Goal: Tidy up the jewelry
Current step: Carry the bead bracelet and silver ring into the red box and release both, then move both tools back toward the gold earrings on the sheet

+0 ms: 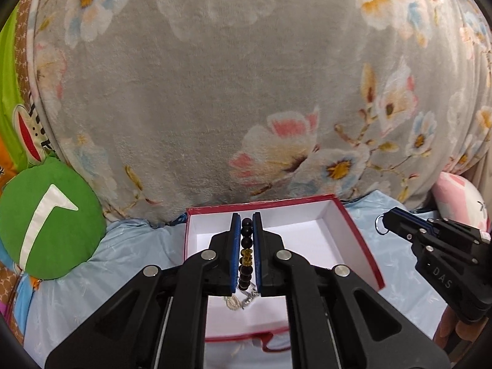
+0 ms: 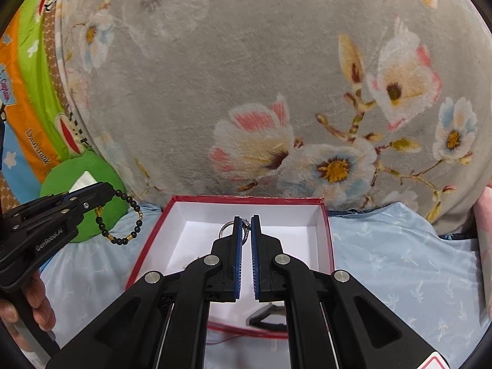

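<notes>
In the left wrist view my left gripper [image 1: 246, 215] is shut on a bracelet [image 1: 246, 246] of dark beads with gold ones, held over the open red box [image 1: 307, 240] with its white inside. The right wrist view shows the bracelet [image 2: 137, 223] hanging as a loop from the left gripper [image 2: 112, 189], to the left of the box [image 2: 292, 246]. My right gripper [image 2: 246, 217] is shut on a silver ring [image 2: 227, 229] above the box's far half. From the left wrist view, the right gripper [image 1: 386, 220] and ring [image 1: 380, 224] sit just right of the box.
A grey floral blanket [image 1: 215, 107] rises behind the box. A green round cushion [image 1: 46, 221] lies left on the light blue sheet [image 2: 399, 261]. A silvery chain [image 1: 243, 299] and a dark object [image 2: 267, 315] lie in the box's near end. A hand [image 2: 40, 301] holds the left gripper.
</notes>
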Action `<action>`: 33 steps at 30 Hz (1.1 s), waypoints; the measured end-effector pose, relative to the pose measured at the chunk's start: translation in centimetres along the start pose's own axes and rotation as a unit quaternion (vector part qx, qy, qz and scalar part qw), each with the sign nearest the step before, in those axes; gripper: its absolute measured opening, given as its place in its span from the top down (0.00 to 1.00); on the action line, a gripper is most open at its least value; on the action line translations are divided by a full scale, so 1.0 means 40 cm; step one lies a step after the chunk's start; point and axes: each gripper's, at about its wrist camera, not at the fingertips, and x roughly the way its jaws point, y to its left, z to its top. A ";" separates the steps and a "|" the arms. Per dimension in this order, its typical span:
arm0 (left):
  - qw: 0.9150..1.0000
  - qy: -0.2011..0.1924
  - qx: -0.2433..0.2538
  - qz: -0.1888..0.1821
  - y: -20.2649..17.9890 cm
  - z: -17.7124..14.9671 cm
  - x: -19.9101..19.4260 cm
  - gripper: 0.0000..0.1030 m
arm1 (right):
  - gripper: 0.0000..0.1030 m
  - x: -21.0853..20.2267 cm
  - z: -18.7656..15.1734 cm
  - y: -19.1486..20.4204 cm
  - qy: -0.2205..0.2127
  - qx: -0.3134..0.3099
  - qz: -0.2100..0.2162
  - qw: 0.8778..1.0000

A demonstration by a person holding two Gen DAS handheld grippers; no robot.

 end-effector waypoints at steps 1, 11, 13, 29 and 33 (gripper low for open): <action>1.000 0.004 0.001 0.004 -0.001 0.000 0.023 0.93 | 0.95 0.024 0.000 -0.004 0.004 0.001 -0.001 1.000; 0.998 0.046 0.004 0.034 -0.001 -0.037 0.217 0.93 | 0.95 0.215 -0.033 -0.026 0.051 0.002 -0.013 0.999; 0.998 0.056 0.004 0.036 -0.001 -0.049 0.246 0.93 | 0.95 0.242 -0.045 -0.030 0.059 0.001 -0.015 0.998; 0.996 0.068 -0.013 0.054 0.003 -0.142 0.269 0.29 | 0.41 0.253 -0.113 -0.041 0.062 0.008 -0.038 0.997; 0.996 0.064 -0.004 0.056 -0.005 -0.170 0.231 0.23 | 0.40 0.201 -0.132 -0.033 0.055 0.005 -0.037 0.998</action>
